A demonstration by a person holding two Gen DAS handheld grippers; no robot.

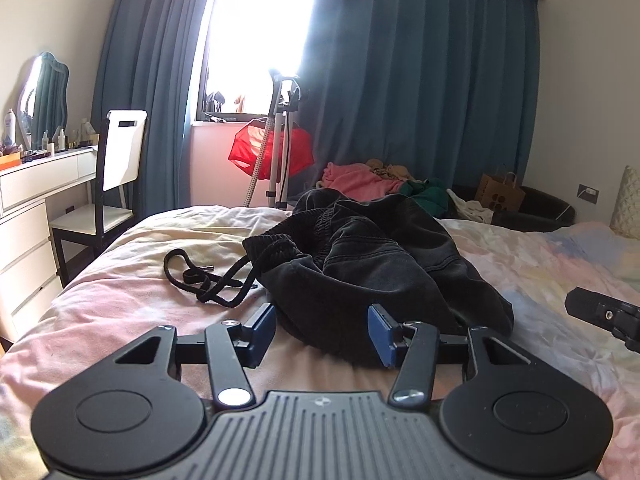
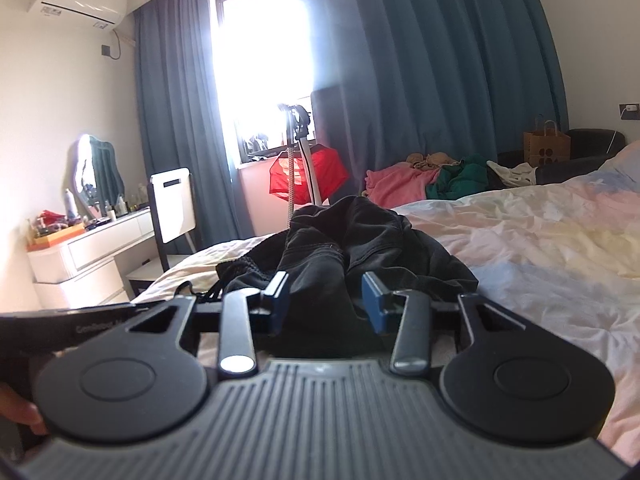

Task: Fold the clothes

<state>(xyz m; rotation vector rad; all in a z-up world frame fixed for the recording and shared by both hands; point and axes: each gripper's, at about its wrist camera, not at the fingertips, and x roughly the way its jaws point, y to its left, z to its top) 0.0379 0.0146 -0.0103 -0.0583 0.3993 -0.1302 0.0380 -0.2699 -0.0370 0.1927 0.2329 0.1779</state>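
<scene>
From the left wrist view, the crumpled black drawstring trousers of soft washed cotton (image 1: 372, 264) lie heaped on the bed with its pastel pink-and-cream patchy cover (image 1: 120, 304). The left claw (image 1: 322, 330) is released, its blue-padded fingers (image 1: 264, 320) spread to either side of the heap's near edge; whether they touch the cloth is hard to tell. That straddling stance reads as preparation to pinch the near hem and drag the garment flat. The ribbed elastic waistband (image 1: 276, 246) sits on the heap's left side, and its black braided drawstring (image 1: 208, 280) trails further left of the trousers across the bed. The heap's long axis seems to run from the claw away toward the blue curtains (image 1: 420, 80), though bunching hides the legs. A black piece of the other tool (image 1: 604, 314) shows to the right of the trousers.

From the right wrist view, the right claw (image 2: 324, 298) is likewise released, fingers parted around a raised fold of the same trousers (image 2: 348, 240), which stretch away from it toward the window. The waistband's gathered edge peeks out left of that fold. A pink, green and tan clothes pile (image 2: 432, 178) waits beyond the trousers, right of them, apparently unfolded.
</scene>
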